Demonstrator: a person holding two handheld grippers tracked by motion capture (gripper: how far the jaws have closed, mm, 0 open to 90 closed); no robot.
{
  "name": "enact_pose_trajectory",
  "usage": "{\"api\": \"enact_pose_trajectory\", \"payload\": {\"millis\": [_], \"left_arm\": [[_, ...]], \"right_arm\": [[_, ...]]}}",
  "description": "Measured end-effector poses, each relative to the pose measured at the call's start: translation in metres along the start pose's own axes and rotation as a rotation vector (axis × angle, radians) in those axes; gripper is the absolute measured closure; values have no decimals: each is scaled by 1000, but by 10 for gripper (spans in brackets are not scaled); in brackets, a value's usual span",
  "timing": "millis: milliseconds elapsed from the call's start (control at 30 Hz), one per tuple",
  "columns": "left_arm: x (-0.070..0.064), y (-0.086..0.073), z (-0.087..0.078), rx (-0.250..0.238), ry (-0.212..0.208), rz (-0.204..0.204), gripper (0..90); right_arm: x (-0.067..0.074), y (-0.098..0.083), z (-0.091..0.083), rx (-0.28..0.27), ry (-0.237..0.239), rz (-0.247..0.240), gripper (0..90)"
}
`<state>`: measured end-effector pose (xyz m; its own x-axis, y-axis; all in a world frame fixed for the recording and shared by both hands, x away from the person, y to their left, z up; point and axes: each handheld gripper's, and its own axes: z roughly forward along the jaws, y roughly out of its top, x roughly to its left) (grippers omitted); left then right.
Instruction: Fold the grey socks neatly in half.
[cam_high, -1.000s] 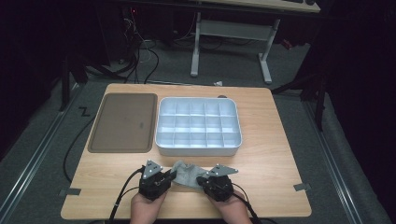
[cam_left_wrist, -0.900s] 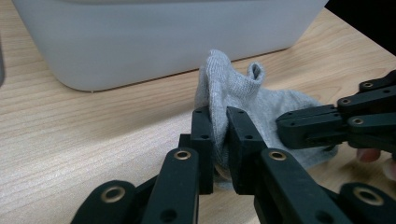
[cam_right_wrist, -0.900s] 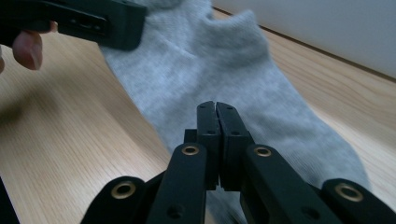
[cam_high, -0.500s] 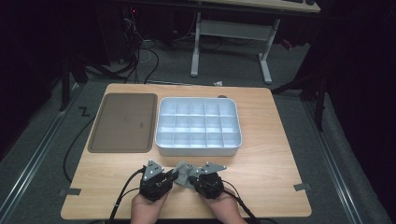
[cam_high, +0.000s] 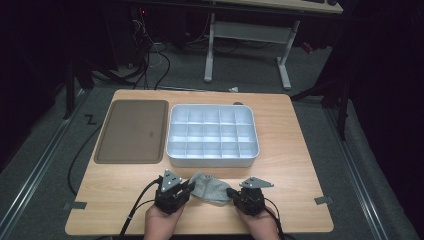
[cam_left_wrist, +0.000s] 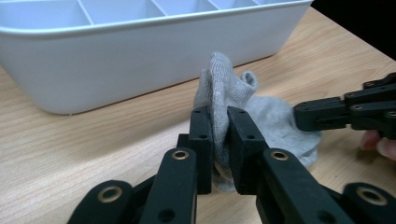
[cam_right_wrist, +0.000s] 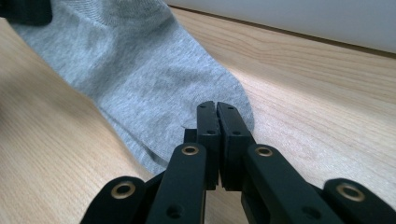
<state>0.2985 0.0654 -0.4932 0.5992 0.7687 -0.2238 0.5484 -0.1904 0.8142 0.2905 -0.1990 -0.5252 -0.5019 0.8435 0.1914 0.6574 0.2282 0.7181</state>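
In front of the white compartment bin (cam_high: 212, 135), on the near side of the wooden table (cam_high: 295, 165), lies a grey sock (cam_high: 209, 187). The left gripper (cam_left_wrist: 219, 135) pinches a raised fold of the sock's end nearer the bin. The right gripper (cam_right_wrist: 217, 122) is clamped thin on its far rounded end

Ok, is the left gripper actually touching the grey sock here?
Touching. In the left gripper view, the left gripper has a bunched fold of the grey sock pinched between its two black jaws, the fabric pressed against both, with no gap visible.
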Motion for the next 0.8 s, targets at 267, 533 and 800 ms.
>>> {"api": "enact_pose_trajectory", "payload": {"millis": [267, 533, 800], "left_arm": [[-22, 11, 6, 4, -33, 63, 781], [-39, 6, 28, 50, -68, 90, 773], [-60, 0, 47, 84, -117, 146, 741]], "right_arm": [[8, 7, 11, 12, 30, -17, 889], [5, 9, 4, -37, 34, 7, 857], [-11, 5, -23, -114, 34, 42, 858]]}}
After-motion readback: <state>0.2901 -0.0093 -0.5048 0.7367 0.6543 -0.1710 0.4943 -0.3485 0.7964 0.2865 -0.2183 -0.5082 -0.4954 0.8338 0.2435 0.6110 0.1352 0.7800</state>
